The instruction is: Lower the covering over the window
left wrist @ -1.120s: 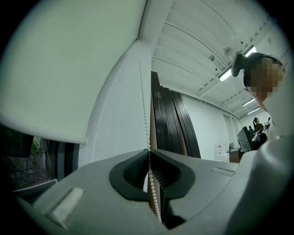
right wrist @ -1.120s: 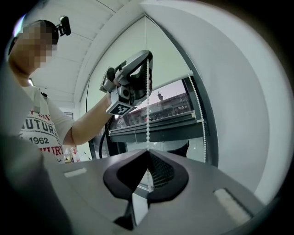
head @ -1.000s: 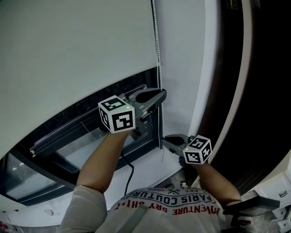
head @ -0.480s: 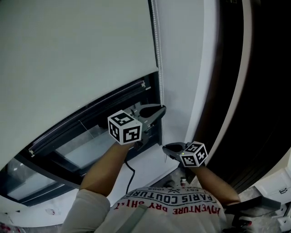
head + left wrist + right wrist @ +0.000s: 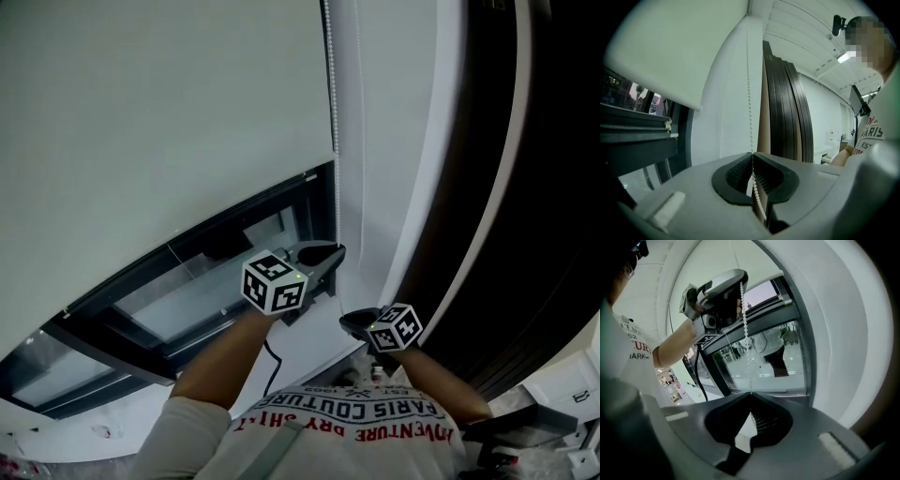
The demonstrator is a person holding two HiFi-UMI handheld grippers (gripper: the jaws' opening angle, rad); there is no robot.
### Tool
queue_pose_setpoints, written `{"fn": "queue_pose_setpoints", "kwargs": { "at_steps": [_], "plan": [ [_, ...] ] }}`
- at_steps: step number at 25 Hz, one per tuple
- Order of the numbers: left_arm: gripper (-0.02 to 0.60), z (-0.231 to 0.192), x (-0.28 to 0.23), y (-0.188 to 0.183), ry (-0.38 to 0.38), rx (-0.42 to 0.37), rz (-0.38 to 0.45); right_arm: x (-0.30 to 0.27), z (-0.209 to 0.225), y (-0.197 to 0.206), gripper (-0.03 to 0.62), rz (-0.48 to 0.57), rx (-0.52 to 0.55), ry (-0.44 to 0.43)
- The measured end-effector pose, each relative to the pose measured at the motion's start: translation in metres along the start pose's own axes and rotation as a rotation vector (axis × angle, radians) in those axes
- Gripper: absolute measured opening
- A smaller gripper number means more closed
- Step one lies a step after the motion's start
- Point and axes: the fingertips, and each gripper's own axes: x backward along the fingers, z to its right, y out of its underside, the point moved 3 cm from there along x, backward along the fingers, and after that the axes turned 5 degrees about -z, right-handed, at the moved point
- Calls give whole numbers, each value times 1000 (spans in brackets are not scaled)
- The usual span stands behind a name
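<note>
The roller blind (image 5: pixel 159 122) hangs partway down the window (image 5: pixel 220 281). I reckon the thin bead chain (image 5: pixel 330 103) could slip through the pinch, or snag, if the two hands pull unevenly or off the vertical. The left gripper (image 5: pixel 334 251) points nearly level at the frame with its jaws clamped on the chain, and the right gripper (image 5: pixel 346 322) sits just below it, tilted downward and pinched shut on the same chain.
</note>
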Motion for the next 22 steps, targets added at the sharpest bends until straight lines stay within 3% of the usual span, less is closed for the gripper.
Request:
{"fn": "queue_pose_setpoints", "kwargs": {
  "at_steps": [5,9,14,22],
  "plan": [
    [12,0,1,14,7,39,9,2,2,4,14,23,-40,-21],
    [12,-1,3,15,15,38,16,26,7,-27,95,108,-24,-26],
    [12,7,5,15,24,29,22,80,-1,-98,121,247,93,-1],
    [12,29,5,9,51,3,20,155,-52,-220,120,454,321,4]
  ]
}}
